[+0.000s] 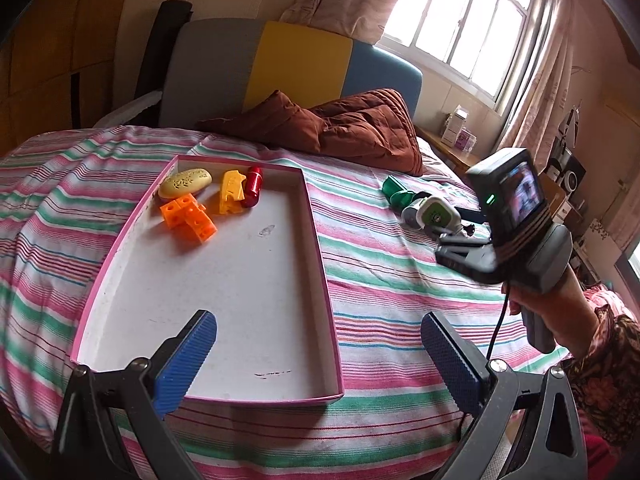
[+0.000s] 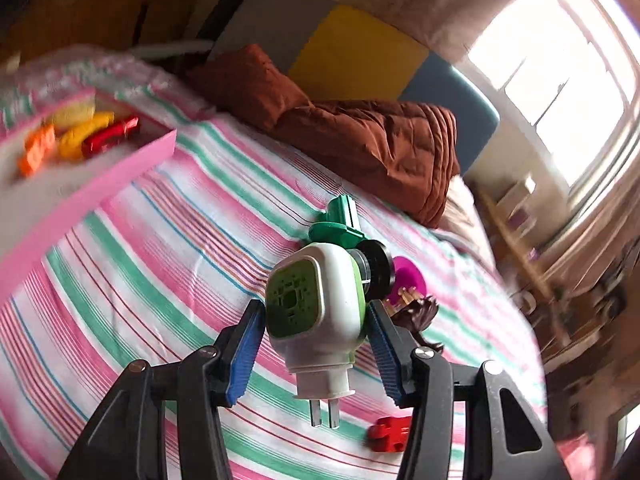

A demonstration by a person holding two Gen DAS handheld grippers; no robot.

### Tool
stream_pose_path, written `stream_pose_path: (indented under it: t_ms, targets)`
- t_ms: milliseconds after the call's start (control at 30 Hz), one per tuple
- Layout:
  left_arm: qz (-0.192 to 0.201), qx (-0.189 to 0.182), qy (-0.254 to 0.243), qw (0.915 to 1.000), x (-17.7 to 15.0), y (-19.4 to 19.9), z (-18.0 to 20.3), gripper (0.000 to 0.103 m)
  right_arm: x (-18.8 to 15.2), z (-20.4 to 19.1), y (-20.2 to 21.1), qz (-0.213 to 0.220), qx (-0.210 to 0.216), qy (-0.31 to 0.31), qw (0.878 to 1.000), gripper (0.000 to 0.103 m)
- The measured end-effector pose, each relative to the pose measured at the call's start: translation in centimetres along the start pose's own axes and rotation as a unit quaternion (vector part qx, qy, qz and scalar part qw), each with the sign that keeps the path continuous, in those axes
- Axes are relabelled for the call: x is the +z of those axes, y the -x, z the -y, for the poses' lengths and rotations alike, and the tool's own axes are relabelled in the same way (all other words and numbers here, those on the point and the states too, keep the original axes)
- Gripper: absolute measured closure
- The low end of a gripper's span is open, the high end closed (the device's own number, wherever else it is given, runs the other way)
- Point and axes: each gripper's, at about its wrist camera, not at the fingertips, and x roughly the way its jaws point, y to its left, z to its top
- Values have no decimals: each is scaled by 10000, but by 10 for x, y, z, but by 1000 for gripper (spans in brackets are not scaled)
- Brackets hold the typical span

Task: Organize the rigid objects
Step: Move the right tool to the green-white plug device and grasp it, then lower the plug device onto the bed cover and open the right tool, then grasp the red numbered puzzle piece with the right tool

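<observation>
While the left gripper (image 1: 320, 356) hangs with its blue pads (image 1: 188, 356) spread wide over the near end of the pink-rimmed tray (image 1: 320, 248), the right gripper (image 2: 316, 344) pinches a white-and-green plug-in device (image 2: 316, 304) by its sides, prongs pointing down, above the striped bedsheet (image 2: 168, 240). A red block (image 2: 390, 434) lies below it; a green part (image 2: 340, 224), black wheel (image 2: 376, 270) and magenta disc (image 2: 410, 278) sit just behind. At the tray's far end rest orange cubes (image 1: 190, 216), a yellow piece (image 1: 232, 192), a red capsule (image 1: 253, 186) and a cream oval (image 1: 185, 182). Beyond lie a brown quilt (image 1: 356, 128), a grey-yellow-blue headboard (image 1: 296, 64) and a bright curtained window (image 1: 460, 24).
</observation>
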Motion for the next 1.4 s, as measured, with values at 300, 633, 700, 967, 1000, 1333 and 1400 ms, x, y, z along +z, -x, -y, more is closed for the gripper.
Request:
stream_pose_path:
  t_ms: [300, 633, 700, 967, 1000, 1333, 1400]
  targets:
    - [55, 61, 155, 9998, 2, 5, -7, 0, -18, -41, 26, 102, 953, 122, 9953, 51]
    - [24, 53, 244, 9997, 2, 5, -8, 0, -50, 13, 73, 780, 3077, -2104, 9246, 50]
    - [26, 24, 207, 9998, 2, 5, -5, 0, -58, 28, 74, 783, 3080, -2502, 9145, 50]
    - [-97, -91, -35, 9999, 1, 1, 13, 0, -105, 81, 37, 124, 1623, -3617, 9180, 50]
    - [-102, -108, -69, 9999, 0, 1, 15, 0, -113, 86, 33, 80, 1453, -3666, 9189, 50]
    - [-263, -239, -395, 9986, -1, -7, 42, 0, -135, 129, -17, -214, 1175, -3884, 9137, 44]
    - [-290, -233, -470, 9982, -2, -8, 47, 0, -133, 131, -28, -289, 1221, -3837, 9149, 44]
